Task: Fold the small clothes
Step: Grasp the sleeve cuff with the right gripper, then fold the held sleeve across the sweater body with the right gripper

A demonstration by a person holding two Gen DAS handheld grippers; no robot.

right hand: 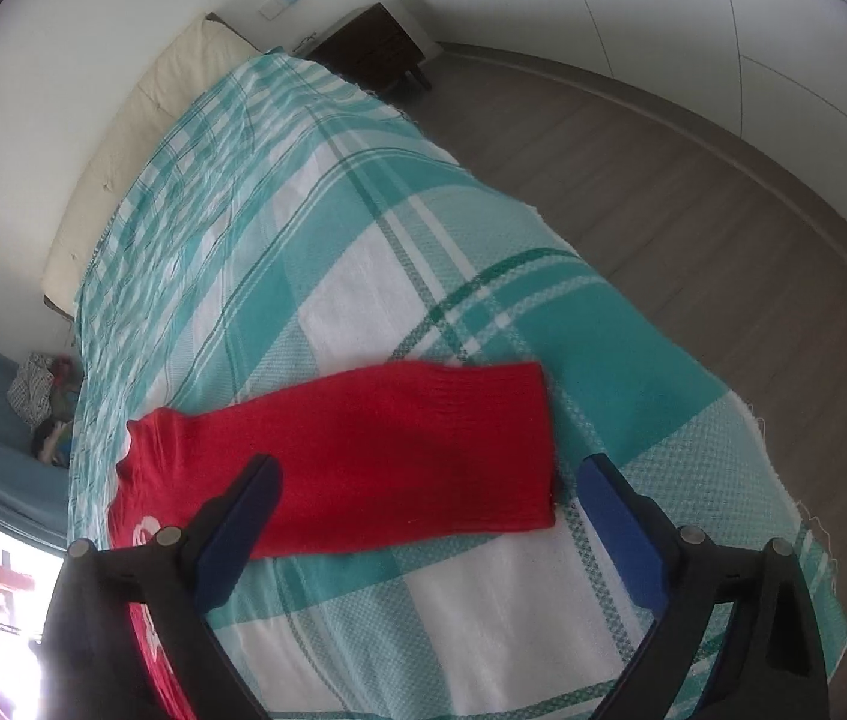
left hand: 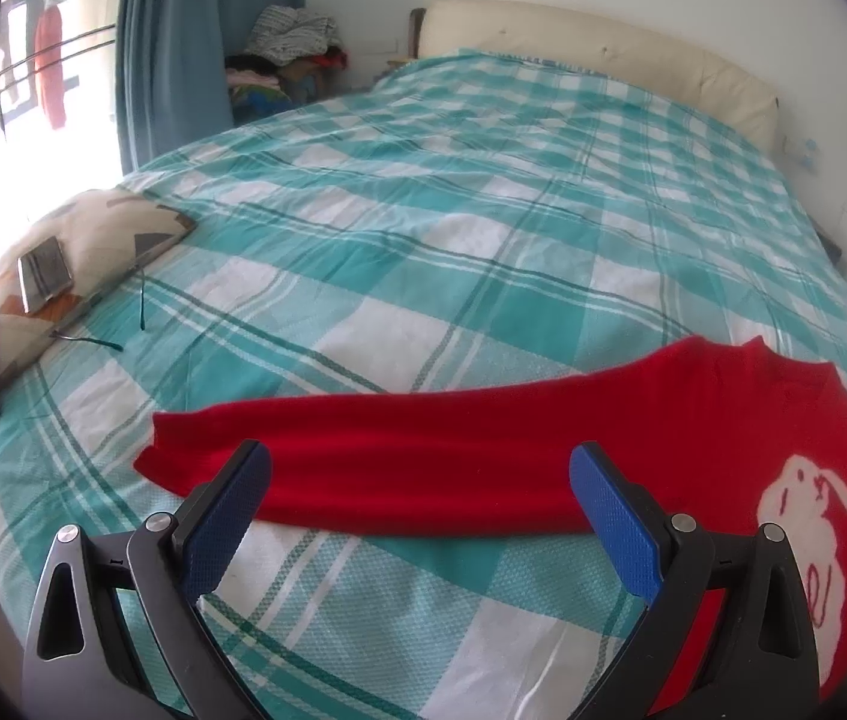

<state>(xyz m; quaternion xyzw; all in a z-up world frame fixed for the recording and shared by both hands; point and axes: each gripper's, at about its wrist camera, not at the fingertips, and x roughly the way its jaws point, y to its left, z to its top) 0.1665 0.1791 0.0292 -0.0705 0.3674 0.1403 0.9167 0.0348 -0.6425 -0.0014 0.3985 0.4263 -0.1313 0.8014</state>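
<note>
A small red sweater (left hand: 483, 450) with a white rabbit motif lies flat on the teal-and-white checked bedspread (left hand: 423, 210). One sleeve stretches left across the left wrist view. My left gripper (left hand: 420, 468) hovers open just above that sleeve, and its blue pads (left hand: 621, 516) grip nothing. In the right wrist view the other sleeve of the sweater (right hand: 399, 450) lies spread toward the bed's right edge, cuff at the right. My right gripper (right hand: 426, 480) stands open over this sleeve, fingers either side of it, pads clear of the cloth.
A patterned pillow (left hand: 93, 240) at the bed's left edge carries two phones (left hand: 45, 273). A cream headboard (left hand: 603, 54) backs the bed. Clothes are piled in the corner (left hand: 291, 42). The bed edge drops to wooden floor (right hand: 693, 210) on the right, with a dark nightstand (right hand: 372, 51).
</note>
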